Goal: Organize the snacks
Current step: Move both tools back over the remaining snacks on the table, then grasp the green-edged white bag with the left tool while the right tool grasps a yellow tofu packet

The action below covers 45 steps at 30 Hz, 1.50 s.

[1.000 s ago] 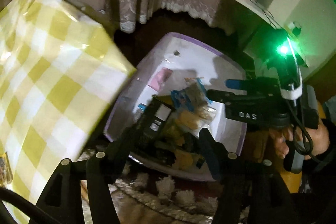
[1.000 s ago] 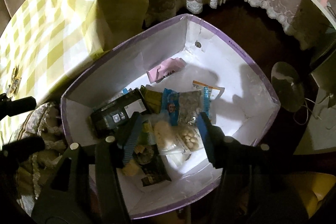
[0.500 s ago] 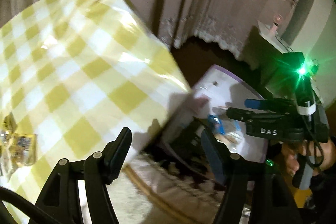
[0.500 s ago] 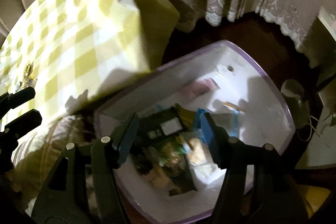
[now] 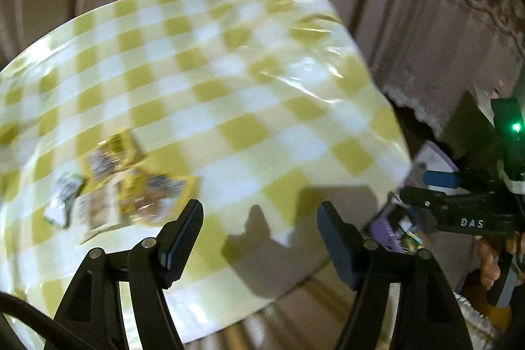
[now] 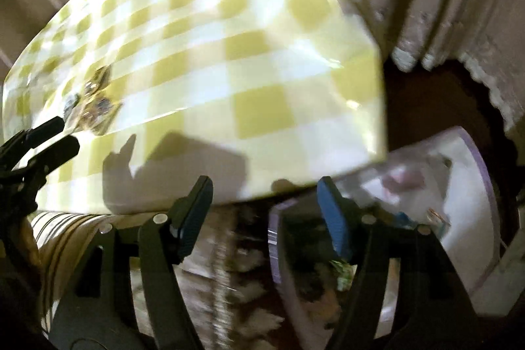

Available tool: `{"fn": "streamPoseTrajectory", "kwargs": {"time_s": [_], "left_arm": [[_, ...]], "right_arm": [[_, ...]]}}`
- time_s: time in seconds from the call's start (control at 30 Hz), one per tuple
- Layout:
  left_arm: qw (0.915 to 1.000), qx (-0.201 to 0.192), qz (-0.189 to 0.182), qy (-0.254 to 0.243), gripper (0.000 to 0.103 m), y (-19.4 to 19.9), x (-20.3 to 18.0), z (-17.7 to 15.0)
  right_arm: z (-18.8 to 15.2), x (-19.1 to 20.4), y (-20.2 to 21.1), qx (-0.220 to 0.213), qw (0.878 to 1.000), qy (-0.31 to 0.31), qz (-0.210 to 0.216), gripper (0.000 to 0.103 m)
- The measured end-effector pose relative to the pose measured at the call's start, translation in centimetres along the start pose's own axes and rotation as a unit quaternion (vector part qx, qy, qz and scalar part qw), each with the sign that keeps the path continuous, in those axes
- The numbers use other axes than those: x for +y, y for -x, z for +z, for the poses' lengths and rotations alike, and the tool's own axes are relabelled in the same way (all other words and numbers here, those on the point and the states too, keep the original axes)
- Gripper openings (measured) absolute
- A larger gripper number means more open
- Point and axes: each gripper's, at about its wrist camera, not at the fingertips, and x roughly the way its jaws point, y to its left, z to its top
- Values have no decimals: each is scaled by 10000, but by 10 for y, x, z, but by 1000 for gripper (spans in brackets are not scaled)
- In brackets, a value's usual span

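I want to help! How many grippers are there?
2. The left gripper is over the checked tablecloth; the right gripper, jaws opening with nothing between them, is beside the snack box.

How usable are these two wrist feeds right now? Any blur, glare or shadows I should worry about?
Left wrist view: motion-smeared; snack packets on the checked tablecloth are unreadable, glare streaks near its far corner, gripper shadows on its near edge. Right wrist view: blurrier still; the white box and its contents are mush, rug streaked. Fisheye bends the table edges in both; surroundings dim.
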Motion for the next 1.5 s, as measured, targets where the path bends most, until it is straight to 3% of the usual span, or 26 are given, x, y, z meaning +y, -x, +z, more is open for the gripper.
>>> {"fn": "streamPoseTrajectory", "kwargs": {"time_s": [0.3,0.37,0.77,1.0,1.13,1.37,1.5], "left_arm": [[9923,-93,895,857,72,24,89,-22],[9891,-40,863,1190,72,28,112,-29],[9765,-60,1313,1707,72,33,173,-49],[9769,-176,1242,1727,72,26,199,-45],[9798,-151,1169,1614,72,16,210,-39],[9832,-123,1081,1467,72,0,228,-28],[9857,-42,1022,1336,72,-14,236,-20]], "right_arm": [[14,74,-11,-100,9957,788,478,69],[17,87,-14,-107,9941,903,599,69],[34,158,-44,-235,9776,1873,929,69],[47,188,-63,-180,9651,2381,1077,69],[53,207,-74,-150,9526,2722,1347,76],[58,236,-100,18,9283,3421,1456,77],[68,239,-114,131,9242,3516,1488,78]]}}
